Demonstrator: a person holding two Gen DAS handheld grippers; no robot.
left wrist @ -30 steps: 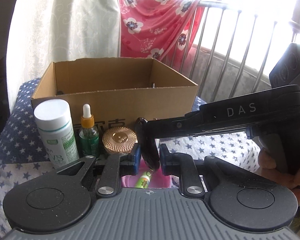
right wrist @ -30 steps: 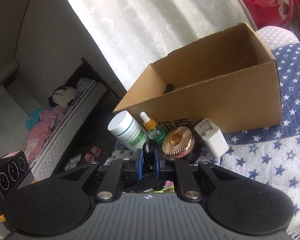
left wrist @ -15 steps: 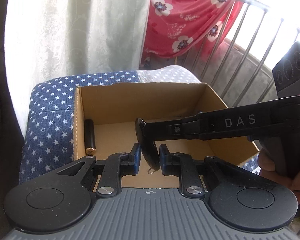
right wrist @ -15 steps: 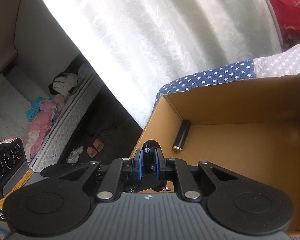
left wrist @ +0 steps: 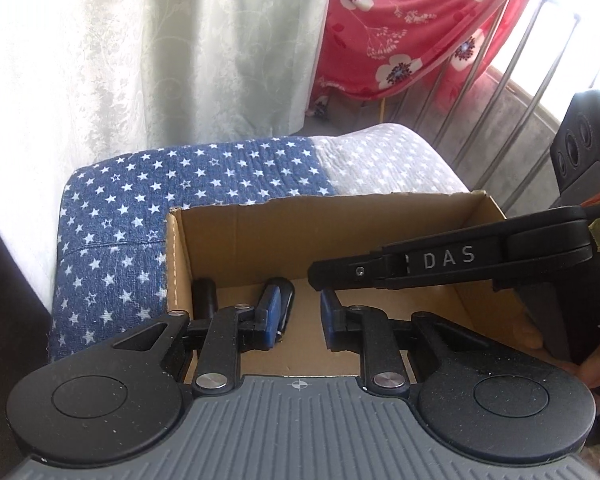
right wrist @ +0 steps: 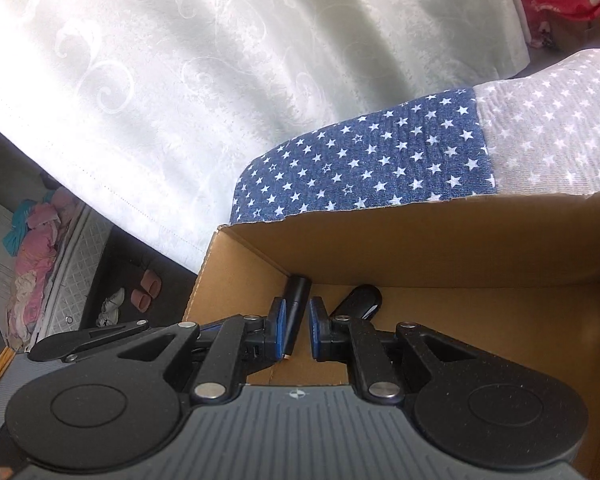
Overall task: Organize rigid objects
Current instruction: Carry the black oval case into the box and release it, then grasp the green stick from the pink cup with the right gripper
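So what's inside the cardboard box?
Two things lie on the floor of the cardboard box: a black tube by the side wall and a dark rounded thing beside it. The left gripper, jaws opening with nothing between, hides the near floor.

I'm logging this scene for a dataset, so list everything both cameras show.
cardboard box: one, brown, on star cloth
tube: one, black, lying in box, left side
oval object: one, black, in box beside tube
star cloth: one, blue and grey, under box
curtain: one, white, behind
floral cloth: one, red, at railing
railing: one, metal, right
slippers: two, pink, floor
left hand-held gripper: one, black, jaws opening, empty, over box
right hand-held gripper: one, black, jaws narrowly apart, empty, over box
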